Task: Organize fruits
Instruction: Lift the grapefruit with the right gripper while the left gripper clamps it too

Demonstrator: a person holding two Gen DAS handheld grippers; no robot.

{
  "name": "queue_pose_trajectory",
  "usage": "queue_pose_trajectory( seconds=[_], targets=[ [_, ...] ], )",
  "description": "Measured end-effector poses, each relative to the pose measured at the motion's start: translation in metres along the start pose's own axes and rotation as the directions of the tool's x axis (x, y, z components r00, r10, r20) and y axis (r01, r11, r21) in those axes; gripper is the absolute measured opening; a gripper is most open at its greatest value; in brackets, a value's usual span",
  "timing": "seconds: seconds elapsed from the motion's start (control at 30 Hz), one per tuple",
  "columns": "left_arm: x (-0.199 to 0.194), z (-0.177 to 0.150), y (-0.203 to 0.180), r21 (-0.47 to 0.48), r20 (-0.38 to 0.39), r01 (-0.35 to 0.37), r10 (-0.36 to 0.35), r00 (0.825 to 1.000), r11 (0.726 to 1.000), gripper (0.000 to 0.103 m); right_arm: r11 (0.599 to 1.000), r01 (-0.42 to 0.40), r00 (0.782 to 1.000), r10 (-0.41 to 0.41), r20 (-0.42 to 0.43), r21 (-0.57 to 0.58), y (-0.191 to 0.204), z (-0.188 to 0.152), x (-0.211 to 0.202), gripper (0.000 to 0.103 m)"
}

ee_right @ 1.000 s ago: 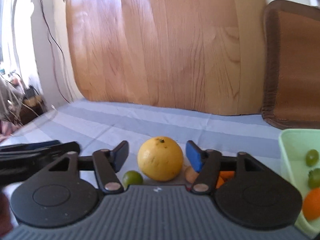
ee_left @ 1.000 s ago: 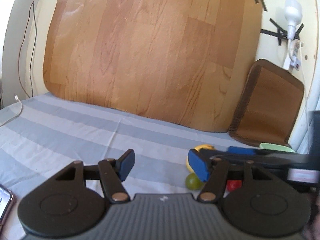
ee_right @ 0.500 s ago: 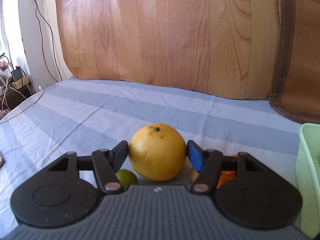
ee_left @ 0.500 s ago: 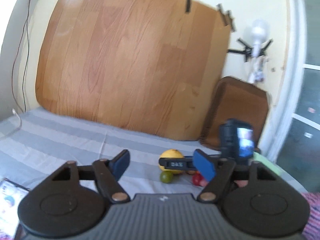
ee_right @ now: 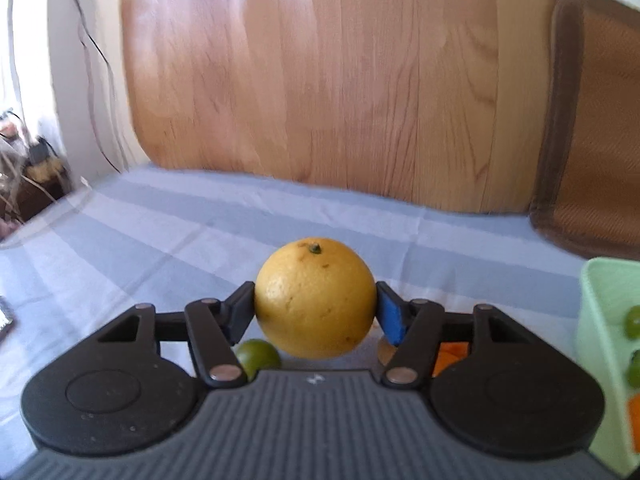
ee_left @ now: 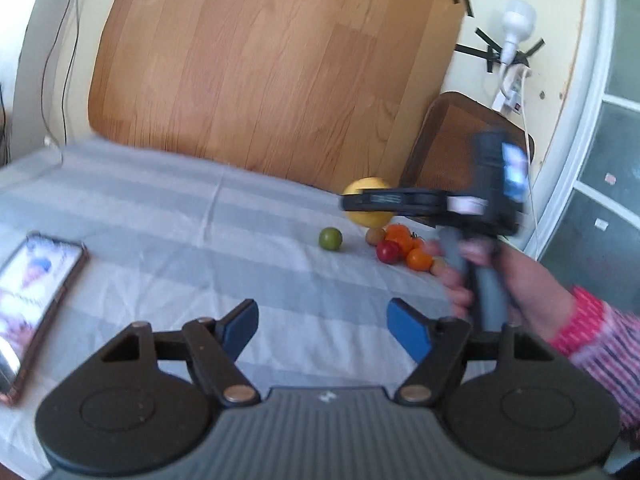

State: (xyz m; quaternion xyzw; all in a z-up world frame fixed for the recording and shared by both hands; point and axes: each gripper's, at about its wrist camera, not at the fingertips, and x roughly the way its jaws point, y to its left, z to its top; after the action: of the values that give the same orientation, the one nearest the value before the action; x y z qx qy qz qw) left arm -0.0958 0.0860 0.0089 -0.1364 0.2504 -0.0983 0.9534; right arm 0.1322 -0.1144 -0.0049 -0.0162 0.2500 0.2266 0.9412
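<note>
— Looking through the right wrist view: what has the right gripper (ee_right: 316, 312) got?

— A yellow citrus (ee_right: 315, 298), squarely between its pads at the centre of the frame. Both pads touch the peel, one on each side, so the claw is clamped on the fruit. A lime (ee_right: 257, 353) peeks out just below and left of it, and a pale green tray (ee_right: 600, 320) sits at the right edge with green grapes (ee_right: 633, 322) inside.

— And the left gripper (ee_left: 322, 330)?

— Its jaws are closing, with nothing between them — only striped cloth (ee_left: 200, 216) shows in the gap. It holds nothing.

— Where are the other fruits?

— In the left wrist view, right of centre: the lime lies alone on the cloth, and just right of it a small cluster — a red tomato (ee_left: 387, 251) touching orange tomatoes (ee_left: 418, 259). The person's right hand (ee_left: 500, 276) grips the other tool's handle beside that cluster.

— Anything else?

— A phone (ee_left: 32, 292) lies at the left edge, screen lit.
</note>
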Motion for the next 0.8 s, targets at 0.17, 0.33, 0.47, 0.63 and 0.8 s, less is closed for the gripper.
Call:
queue_pose_trajectory(
  seconds=[0.17, 0.33, 0.47, 0.63, 0.8],
  targets=[
    [0.01, -0.001, 0.004, -0.028, -0.018, 0.026, -0.027, 0.999, 0.999, 0.072, 0.998, -0.044, 0.999, 0.045, 0.022, -0.053, -0.005, -0.032, -0.072, 0.065],
    [0.023, -0.004, -0.002, -0.053, -0.069, 0.088, -0.092, 0.993, 0.995, 0.072, 0.995, -0.06, 0.998, 0.057, -0.036, -0.085, -0.006, -0.071, -0.114, 0.065],
    [0.031, -0.002, -0.019, -0.032, -0.098, 0.118, -0.121, 0.988, 0.992, 0.072, 0.987, -0.03, 0.999, 0.022, -0.047, -0.158, -0.003, -0.09, -0.126, 0.065],
    [0.039, 0.006, -0.048, 0.021, -0.123, 0.174, -0.17, 0.978, 0.985, 0.072, 0.986, -0.041, 0.998, 0.032, -0.061, -0.16, -0.006, -0.098, -0.12, 0.066],
    [0.057, 0.013, -0.081, 0.085, -0.175, 0.236, -0.218, 0.96, 0.968, 0.072, 0.987, -0.032, 0.999, 0.029, -0.02, -0.155, -0.009, -0.104, -0.134, 0.068]
  ],
)
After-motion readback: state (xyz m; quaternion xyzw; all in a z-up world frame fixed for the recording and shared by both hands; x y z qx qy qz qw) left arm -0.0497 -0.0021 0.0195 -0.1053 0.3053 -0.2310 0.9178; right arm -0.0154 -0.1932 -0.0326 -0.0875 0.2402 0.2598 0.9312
